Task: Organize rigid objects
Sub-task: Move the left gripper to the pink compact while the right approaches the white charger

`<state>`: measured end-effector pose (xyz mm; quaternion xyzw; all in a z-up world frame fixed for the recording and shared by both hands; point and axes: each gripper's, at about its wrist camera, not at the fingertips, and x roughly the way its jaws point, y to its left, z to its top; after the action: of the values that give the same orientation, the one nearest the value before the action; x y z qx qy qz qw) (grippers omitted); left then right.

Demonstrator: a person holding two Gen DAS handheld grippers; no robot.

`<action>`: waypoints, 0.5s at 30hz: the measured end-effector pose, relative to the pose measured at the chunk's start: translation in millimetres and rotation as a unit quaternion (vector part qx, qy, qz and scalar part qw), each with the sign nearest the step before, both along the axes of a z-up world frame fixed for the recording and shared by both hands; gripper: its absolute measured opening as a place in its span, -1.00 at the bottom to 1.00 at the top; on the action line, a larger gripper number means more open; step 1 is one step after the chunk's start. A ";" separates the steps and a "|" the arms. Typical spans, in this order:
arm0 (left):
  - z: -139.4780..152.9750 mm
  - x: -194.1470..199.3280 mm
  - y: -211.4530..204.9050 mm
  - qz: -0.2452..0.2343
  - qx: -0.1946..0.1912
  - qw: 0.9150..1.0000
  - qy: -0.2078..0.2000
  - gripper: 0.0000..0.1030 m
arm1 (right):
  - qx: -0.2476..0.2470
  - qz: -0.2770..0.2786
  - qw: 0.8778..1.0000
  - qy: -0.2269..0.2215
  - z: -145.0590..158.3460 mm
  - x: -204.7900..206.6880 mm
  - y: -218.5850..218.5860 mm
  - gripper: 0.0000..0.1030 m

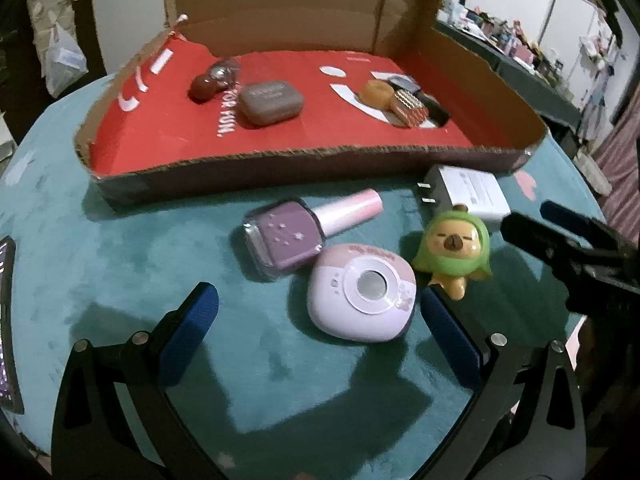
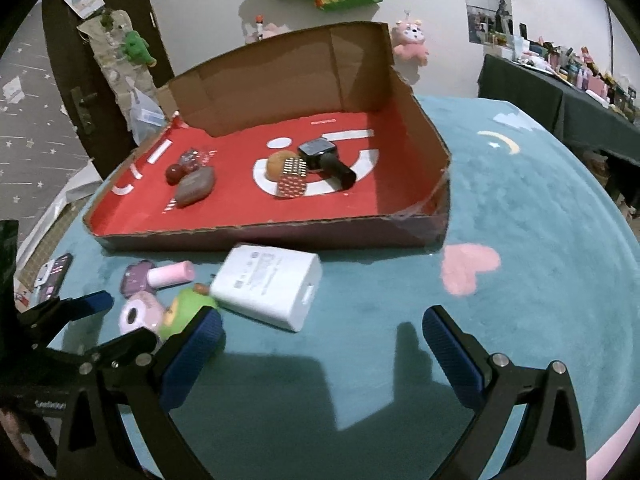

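A cardboard tray point(image 1: 304, 168) with a red floor holds a grey case point(image 1: 271, 102), a dark red object point(image 1: 202, 87), an orange round piece point(image 1: 375, 94) and a patterned box point(image 1: 408, 109). In front of it on the teal cloth lie a purple nail polish bottle point(image 1: 296, 230), a lilac round device point(image 1: 360, 298), a green-hooded figurine point(image 1: 456, 250) and a white charger point(image 2: 268, 290). My left gripper point(image 1: 320, 320) is open, its fingers on either side of the lilac device. My right gripper point(image 2: 324, 340) is open over bare cloth, just in front of the charger.
The tray point(image 2: 280, 236) sits at the back of the round teal table point(image 2: 540, 220); its back and right walls are tall. A dark patterned object point(image 1: 6, 320) lies at the left table edge. A cluttered dark table point(image 2: 560, 92) stands behind on the right.
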<state>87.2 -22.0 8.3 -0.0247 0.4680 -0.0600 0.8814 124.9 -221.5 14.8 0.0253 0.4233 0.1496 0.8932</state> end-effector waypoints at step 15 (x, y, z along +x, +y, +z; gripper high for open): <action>-4.1 8.3 9.5 0.021 0.020 1.000 -0.006 1.00 | -0.027 0.027 0.999 0.012 -13.4 15.0 21.0 1.00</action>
<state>95.5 -12.5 4.2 -0.0166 0.4630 -0.0328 0.8856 139.9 -200.5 1.4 -0.0085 0.4382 0.1614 0.8842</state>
